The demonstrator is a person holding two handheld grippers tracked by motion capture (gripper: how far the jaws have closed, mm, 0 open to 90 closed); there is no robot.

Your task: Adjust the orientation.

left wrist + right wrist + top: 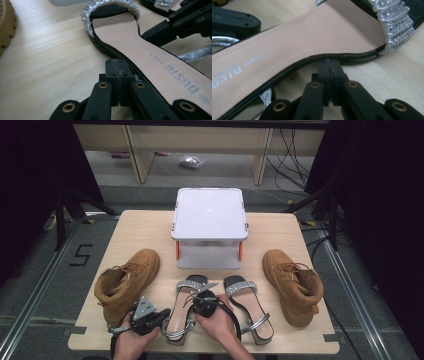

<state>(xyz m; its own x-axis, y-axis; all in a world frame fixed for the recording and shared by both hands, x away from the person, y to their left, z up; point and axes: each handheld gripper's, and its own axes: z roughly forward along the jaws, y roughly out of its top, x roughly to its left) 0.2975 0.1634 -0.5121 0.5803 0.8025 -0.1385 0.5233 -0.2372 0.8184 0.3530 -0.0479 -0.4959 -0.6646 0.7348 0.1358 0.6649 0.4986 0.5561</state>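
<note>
High view had our left tongs and right tongs low in the frame, either side of the left sandal on the table. Both pairs were pressed together with nothing between them (their tips sat just beside the sole's black edge). We saw tan boots flanking both sandals.

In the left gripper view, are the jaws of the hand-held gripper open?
No, the left hand-held gripper has its two black jaws pressed together, with nothing between them, beside the sandal.
</note>
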